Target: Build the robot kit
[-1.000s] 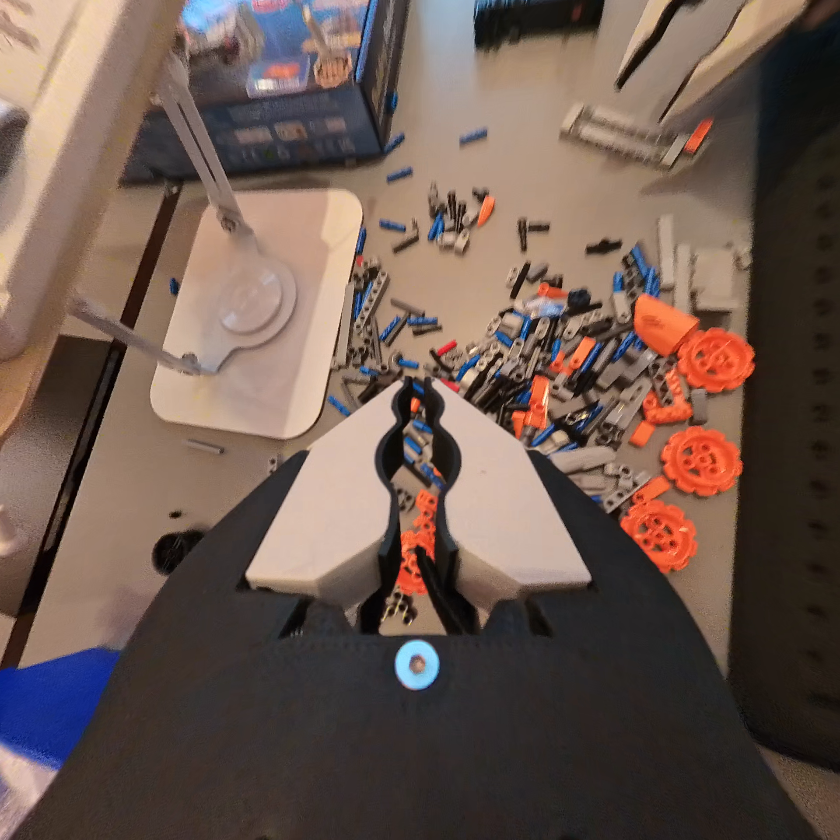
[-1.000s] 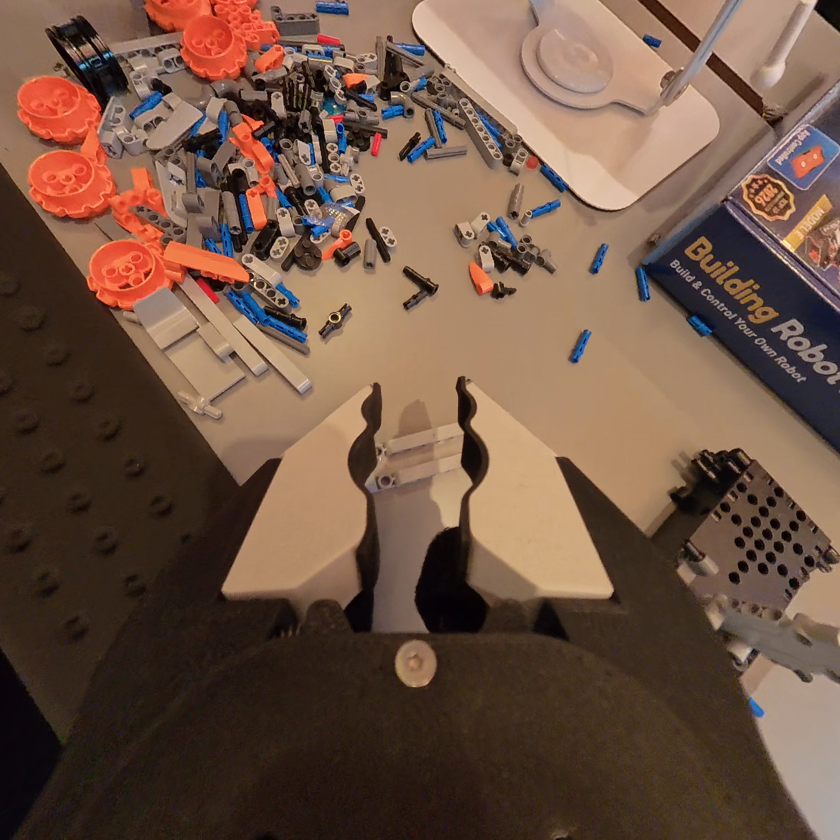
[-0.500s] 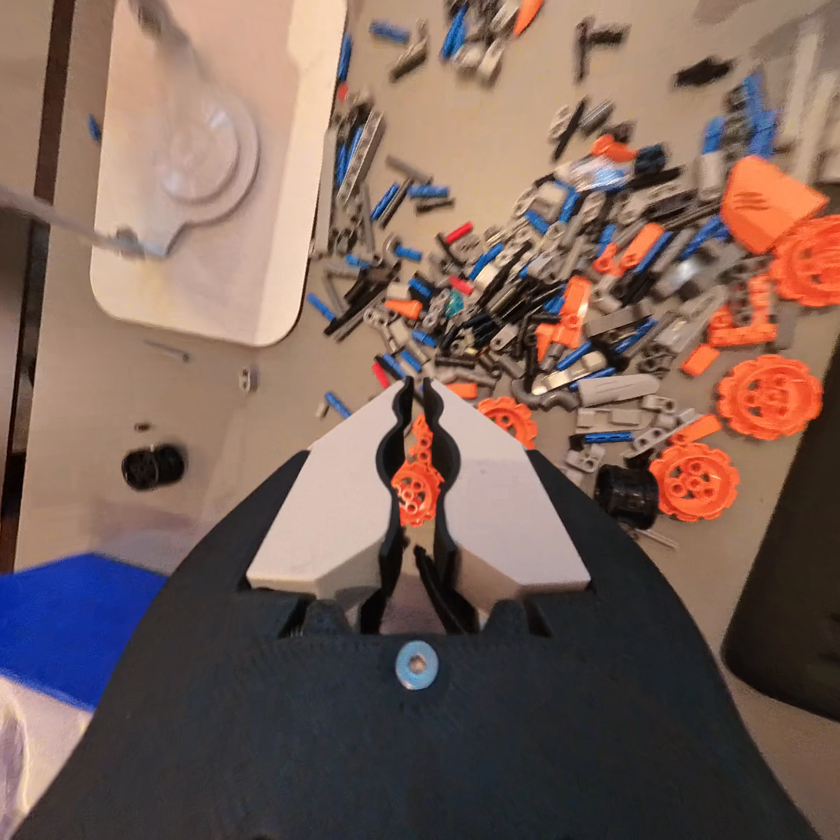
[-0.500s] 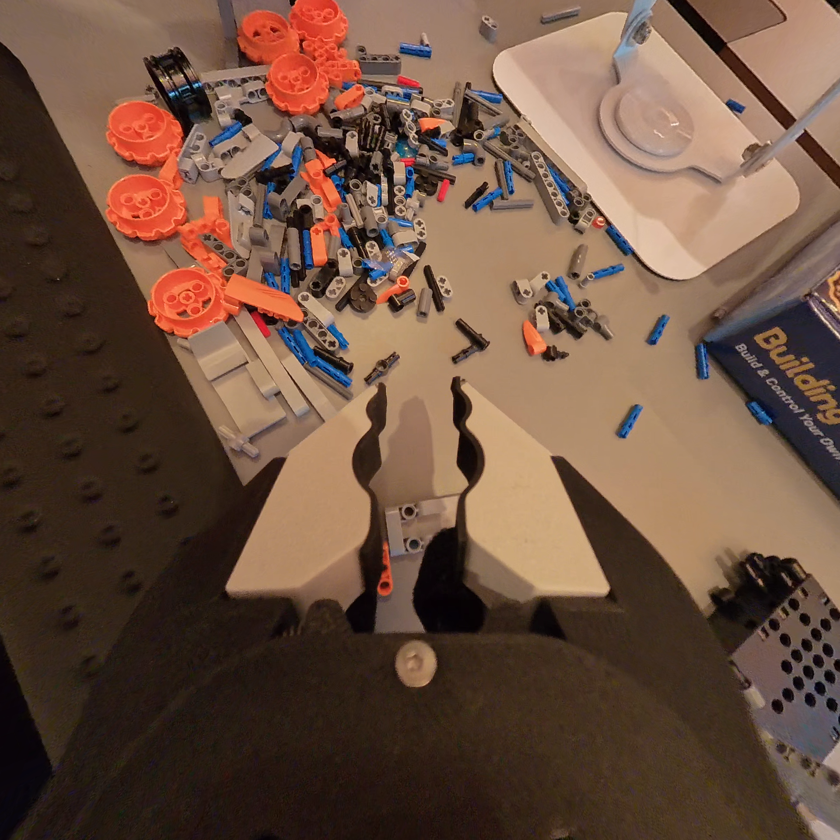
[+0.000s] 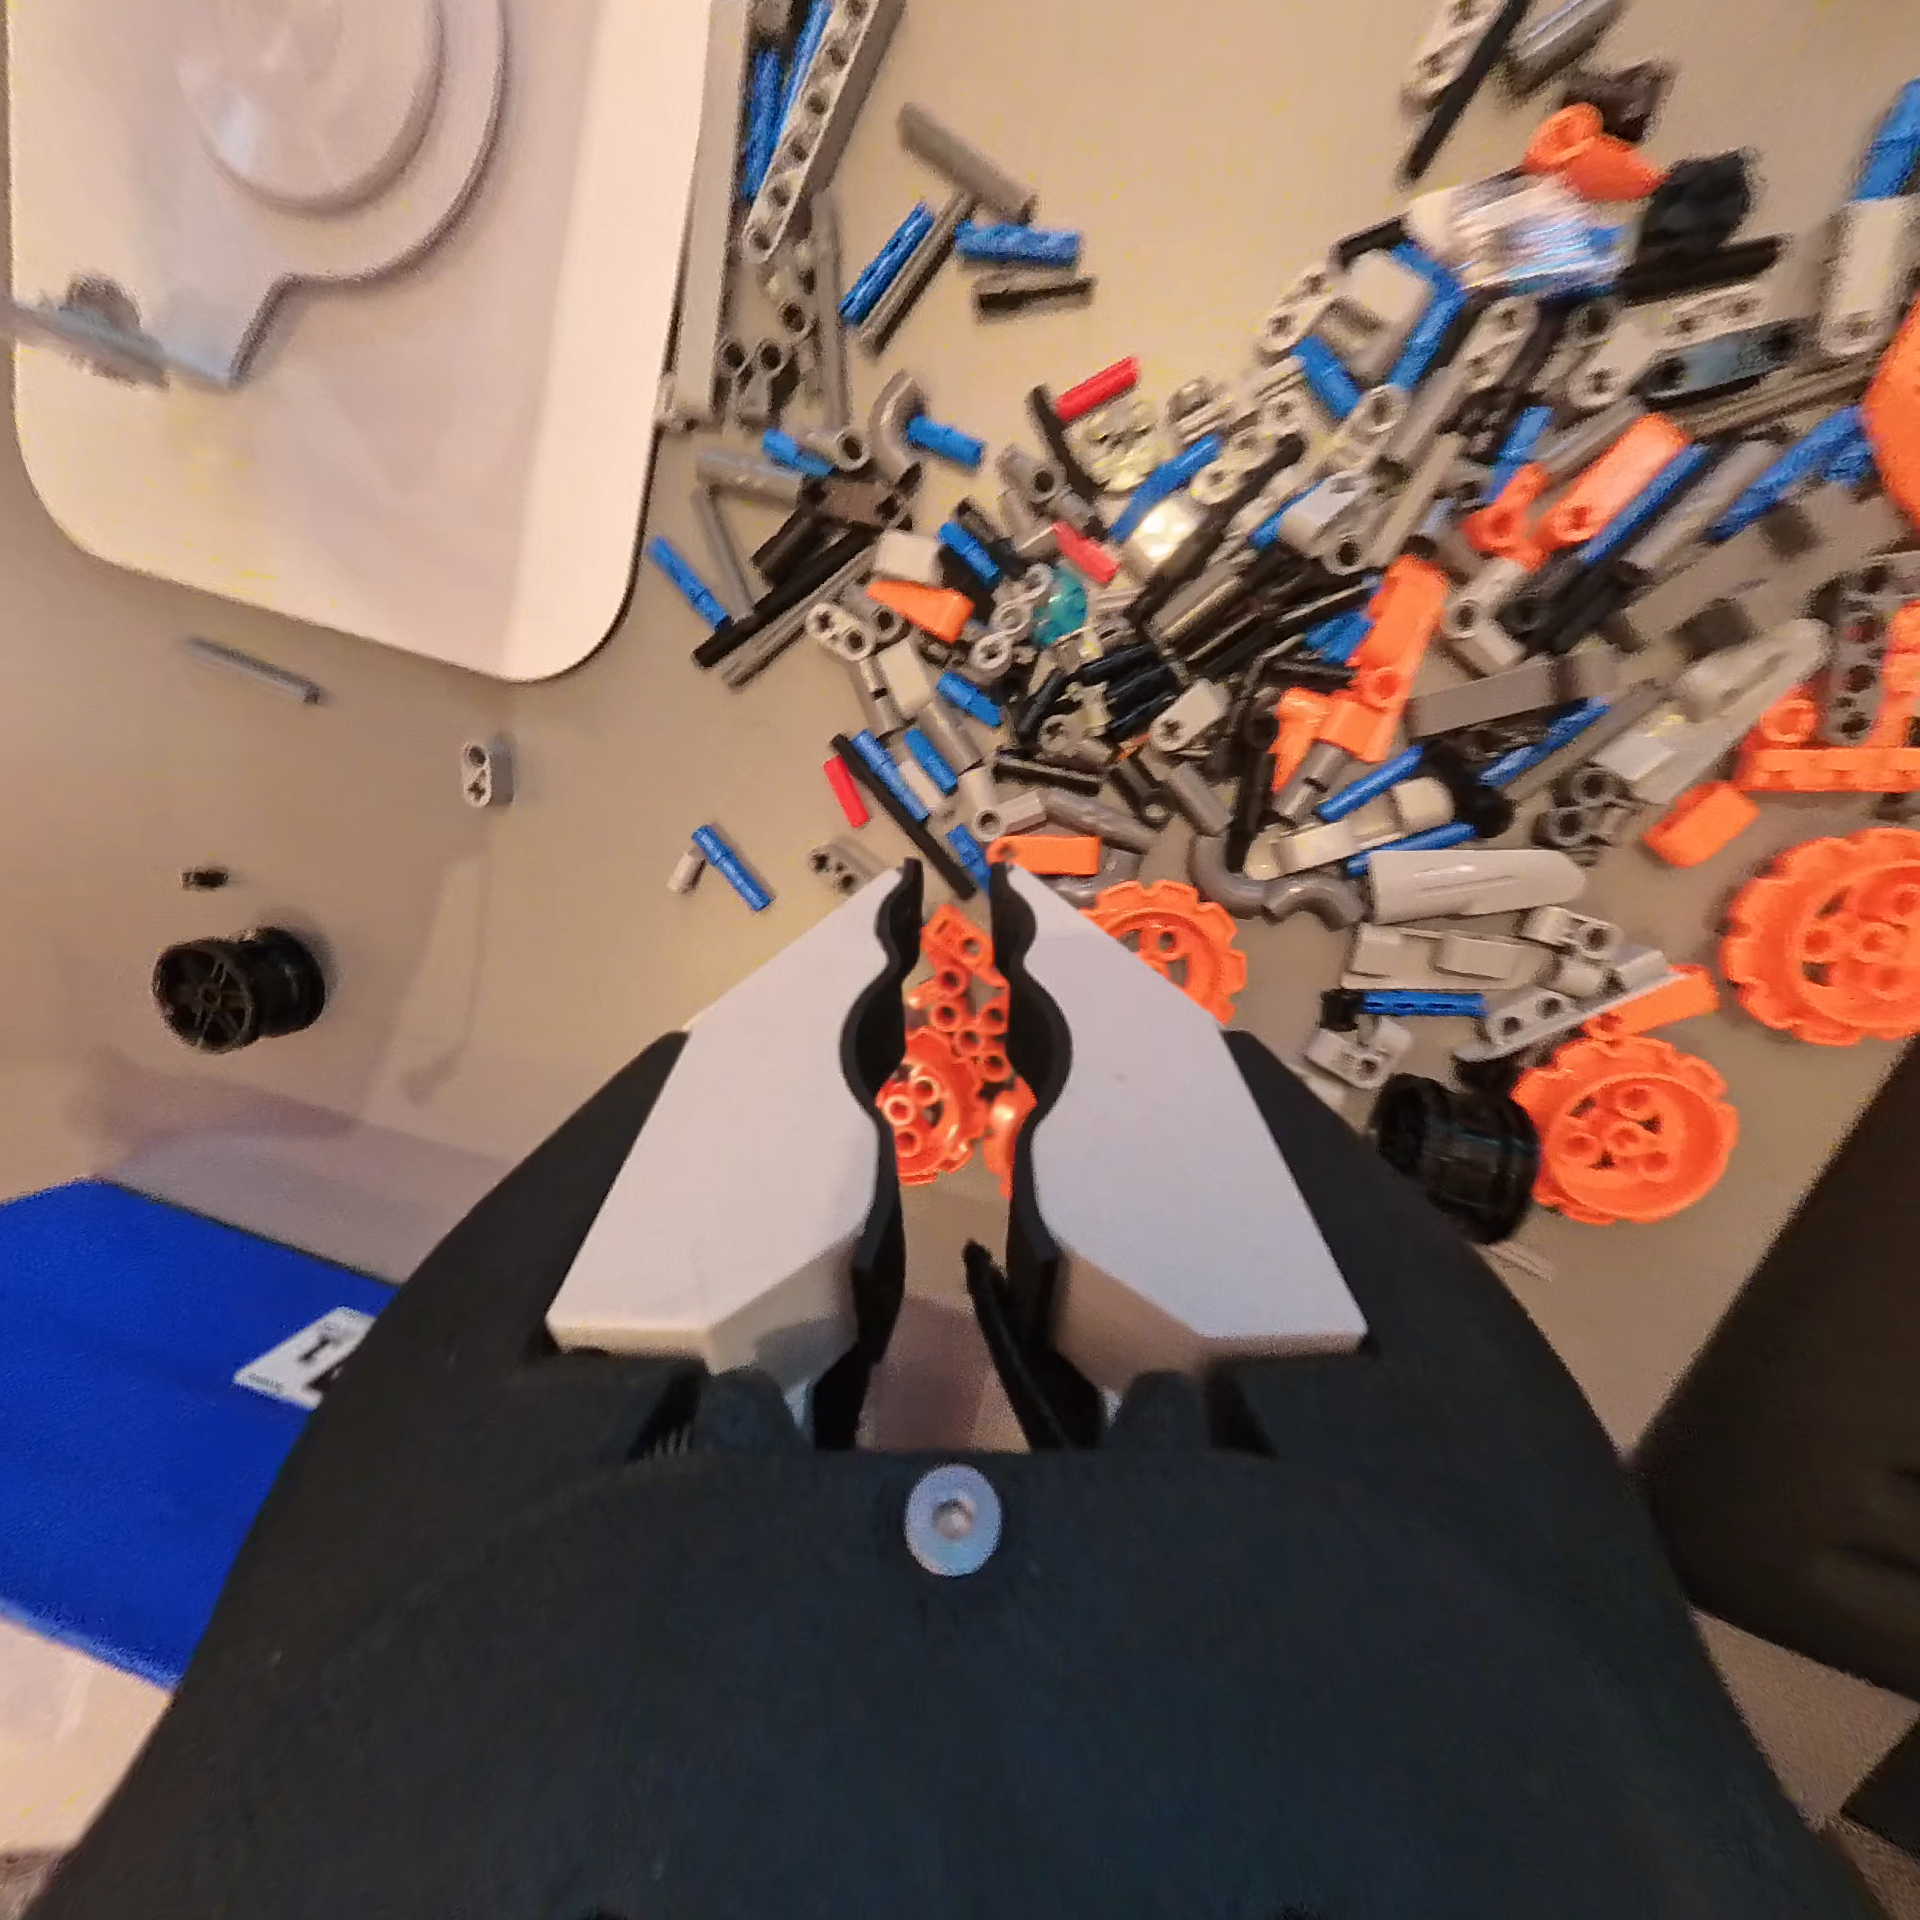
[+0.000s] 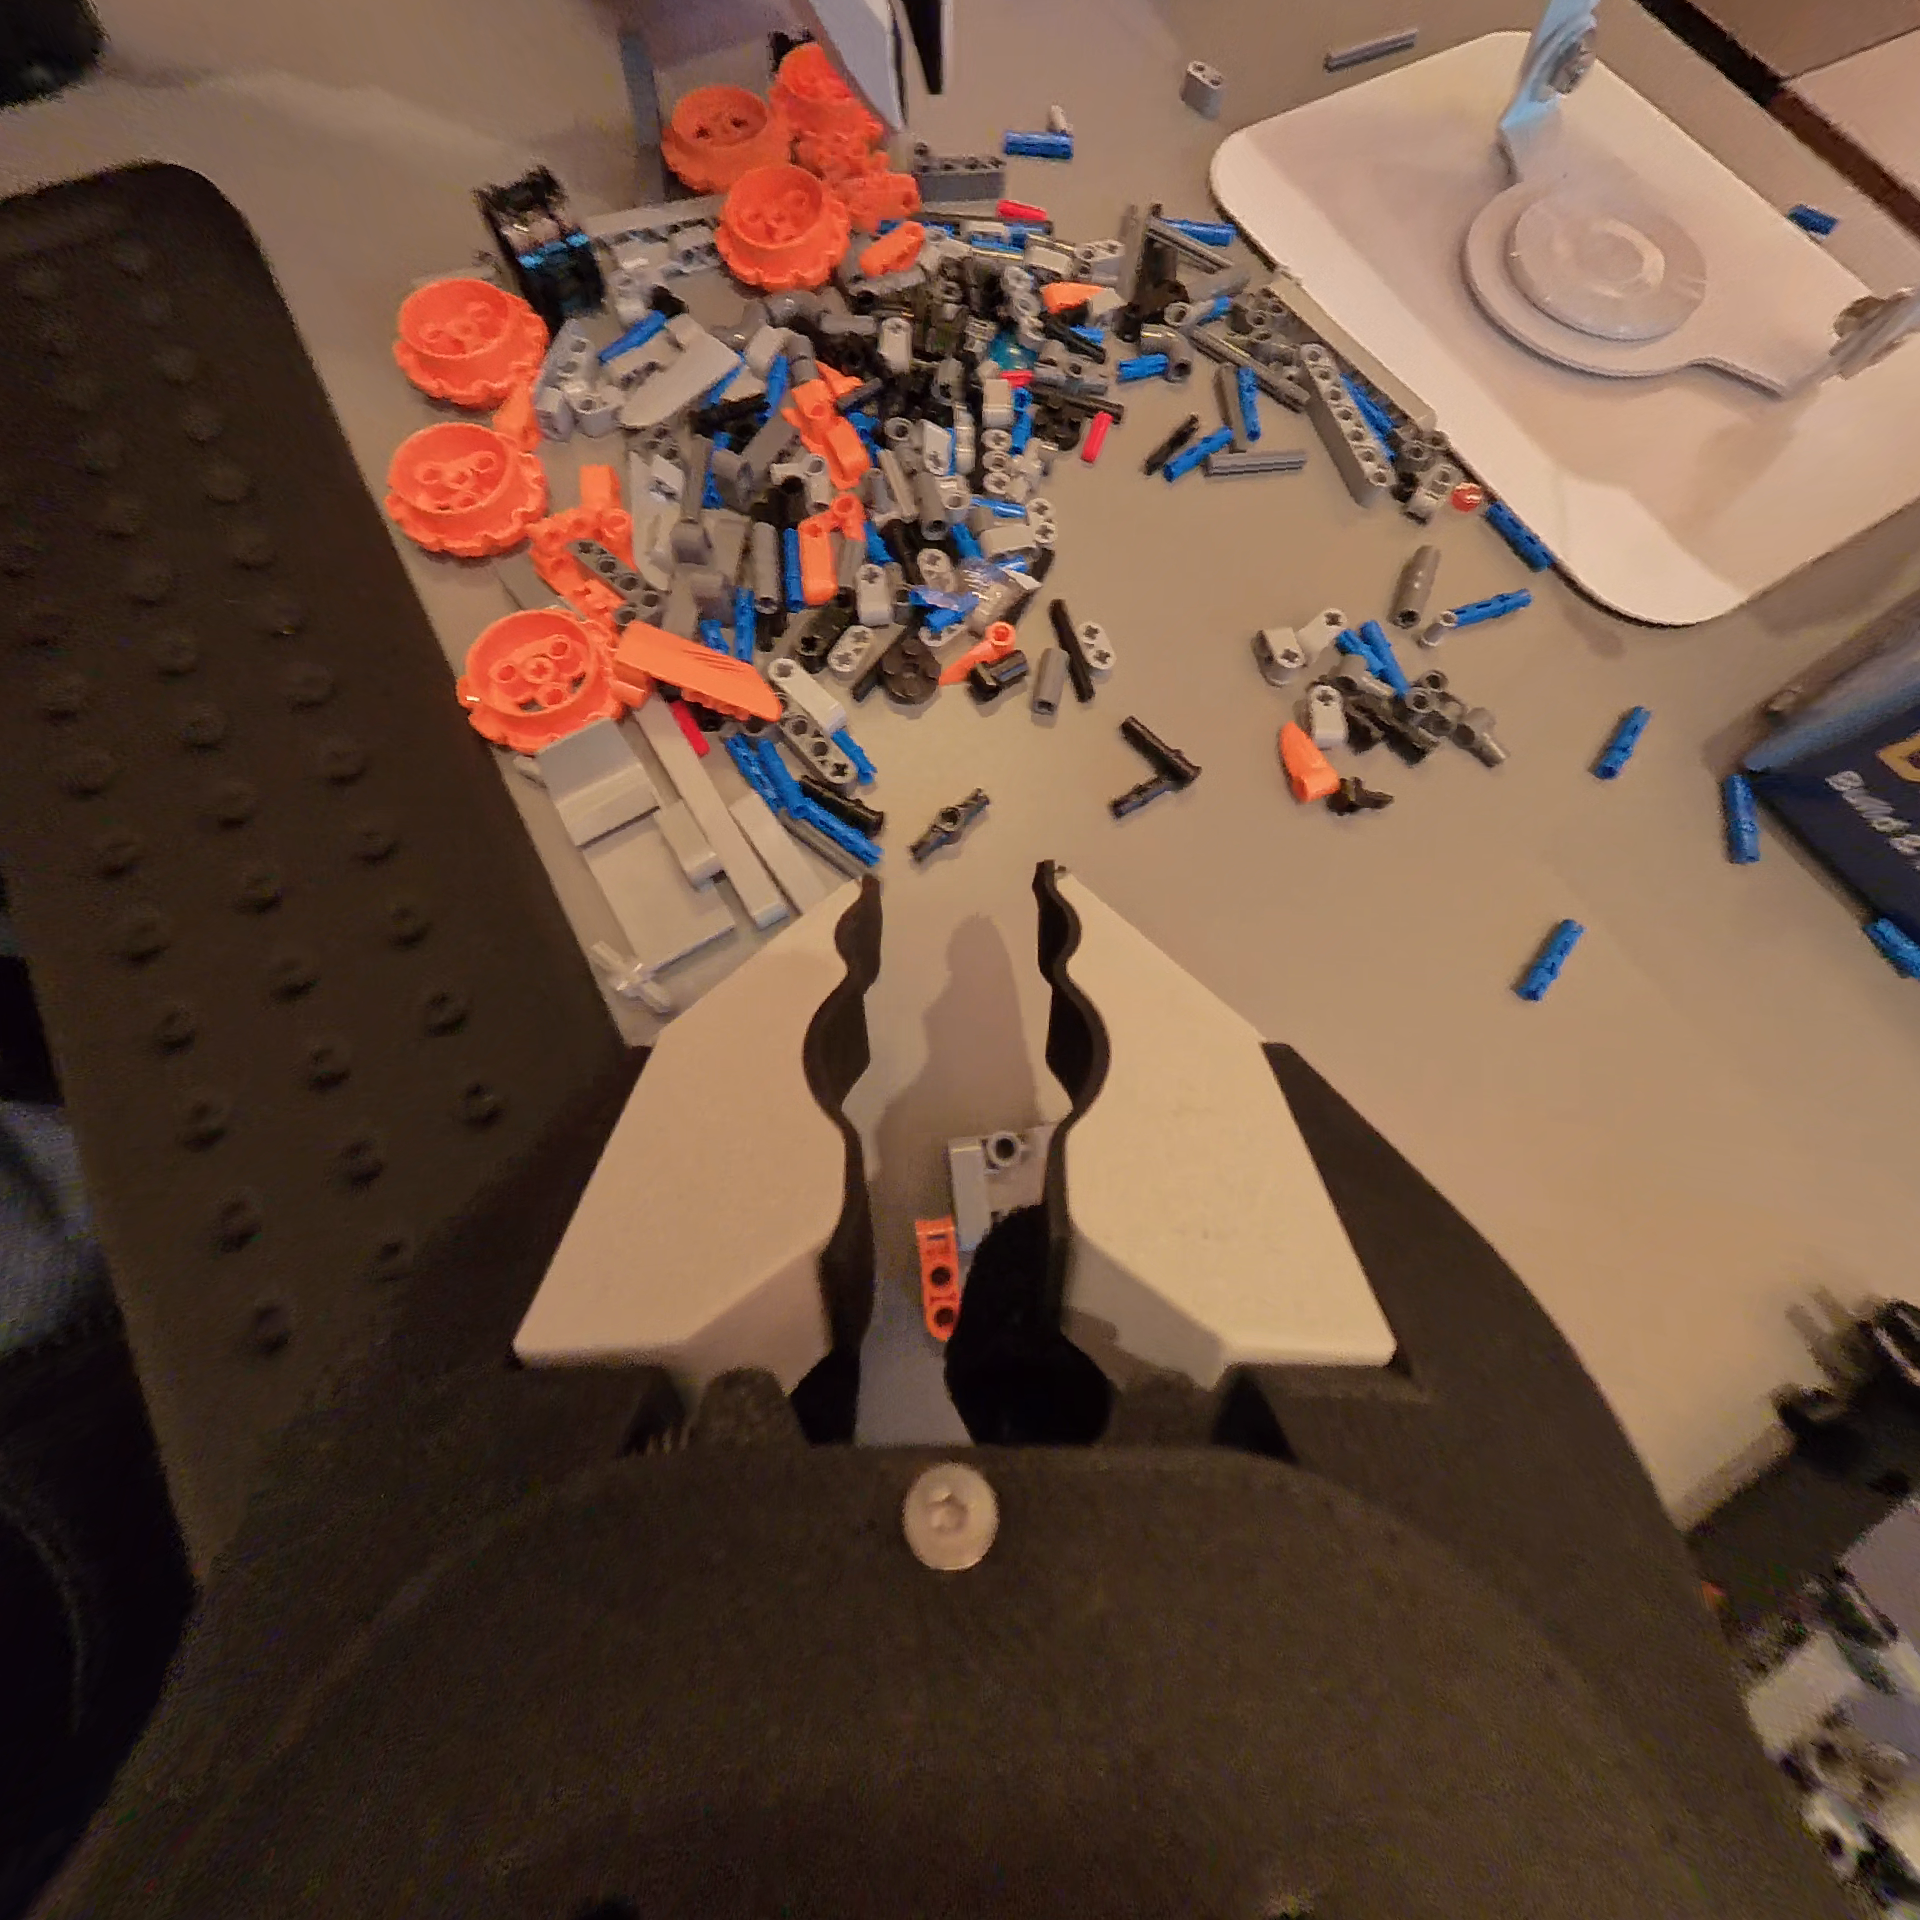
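Left tool [image 5: 951, 883] has its two fingers close together with only a thin gap, and nothing is pinched between them. It hangs over the near edge of the brick pile [image 5: 1299, 623]. Through the gap you can see orange pieces [image 5: 951, 1049] lying on the bench [image 5: 364, 831] below. Orange wheels [image 5: 1621, 1127] lie at the right side of the pile. A black wheel [image 5: 234, 987] sits alone, well left of the pile. A white lamp base [image 5: 343, 312] touches the pile's far left side.

Right tool [image 6: 956, 873] has its fingers wide apart and holds nothing. It hangs above bare bench [image 6: 1299, 987], on the other side of the pile [image 6: 831, 468]. Far back between its fingers, a grey brick [image 6: 992, 1174] and a small orange brick [image 6: 938, 1273] lie on the bench. Flat grey plates [image 6: 665, 852] rest at the pile's near edge. A blue box [image 6: 1860, 790] stands well right of the pile.
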A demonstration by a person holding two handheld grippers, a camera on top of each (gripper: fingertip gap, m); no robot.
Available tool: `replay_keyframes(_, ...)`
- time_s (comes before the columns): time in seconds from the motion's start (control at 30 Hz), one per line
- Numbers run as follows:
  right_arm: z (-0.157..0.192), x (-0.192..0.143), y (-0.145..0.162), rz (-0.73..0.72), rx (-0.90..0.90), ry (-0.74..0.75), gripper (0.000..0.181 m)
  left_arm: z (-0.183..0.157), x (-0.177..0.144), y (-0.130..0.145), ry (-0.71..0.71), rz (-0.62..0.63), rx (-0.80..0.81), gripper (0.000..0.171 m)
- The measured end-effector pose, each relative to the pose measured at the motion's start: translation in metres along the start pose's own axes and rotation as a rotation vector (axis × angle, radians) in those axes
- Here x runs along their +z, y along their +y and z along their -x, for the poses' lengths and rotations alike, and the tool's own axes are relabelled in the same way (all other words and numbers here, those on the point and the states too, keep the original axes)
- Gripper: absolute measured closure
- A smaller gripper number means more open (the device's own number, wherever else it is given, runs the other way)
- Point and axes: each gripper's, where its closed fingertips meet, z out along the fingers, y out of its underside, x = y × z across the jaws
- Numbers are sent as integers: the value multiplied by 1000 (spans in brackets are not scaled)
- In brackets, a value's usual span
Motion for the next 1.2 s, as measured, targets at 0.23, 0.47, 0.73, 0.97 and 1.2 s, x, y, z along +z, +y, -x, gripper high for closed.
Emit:
replay_keyframes(0.23,28,10,3,80,-67,-163,163,-31,-11,-11,95,-83,81,161)
replay_keyframes(0.47,32,26,30,244,-88,-223,171,-42,-14,-20,131,-144,104,161)
replay_keyframes(0.73,17,21,24,192,-47,-176,175,-56,-15,-56,159,-264,146,162)
replay_keyframes(0.97,-4,-5,-23,-15,-138,-12,175,-83,-18,-117,202,-512,146,161)
replay_keyframes(1.2,-20,-22,-55,-112,-294,209,175,-109,-35,-156,489,-756,-36,155)
